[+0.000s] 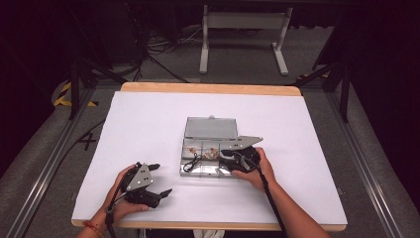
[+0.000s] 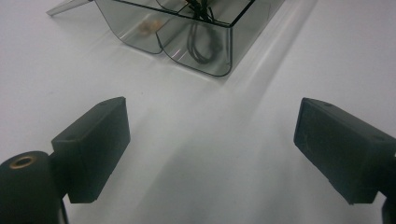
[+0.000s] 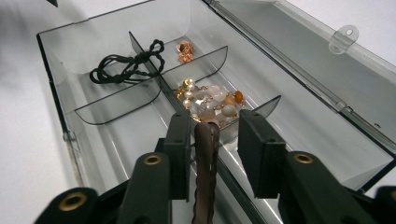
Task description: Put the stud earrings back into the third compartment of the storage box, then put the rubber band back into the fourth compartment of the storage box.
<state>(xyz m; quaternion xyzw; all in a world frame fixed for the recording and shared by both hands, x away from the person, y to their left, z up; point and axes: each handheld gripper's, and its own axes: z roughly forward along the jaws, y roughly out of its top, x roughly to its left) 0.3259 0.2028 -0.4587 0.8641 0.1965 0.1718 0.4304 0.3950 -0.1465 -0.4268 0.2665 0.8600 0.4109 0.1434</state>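
A clear plastic compartment box [image 1: 198, 173] lies mid-table with its lid [image 1: 210, 127] folded back. My right gripper [image 1: 223, 156] hovers over the box's right half. In the right gripper view, its jaws [image 3: 214, 119] stand apart around a brown ribbed strip [image 3: 205, 158]. The strip lies close to the left pad, with a gap to the right pad. Just beyond the jaws, a beaded bracelet [image 3: 210, 100] fills one compartment. A knotted black cord [image 3: 126, 65] and a small copper piece [image 3: 185, 50] lie in others. My left gripper [image 1: 162, 178] rests open near the table's front left, holding nothing.
In the left gripper view, the box's near corner [image 2: 205, 56] with the black cord [image 2: 201, 46] inside sits ahead of the wide jaws [image 2: 212, 112]. White paper [image 1: 148, 119] covers the wooden table. A white stand [image 1: 242, 29] is on the floor beyond.
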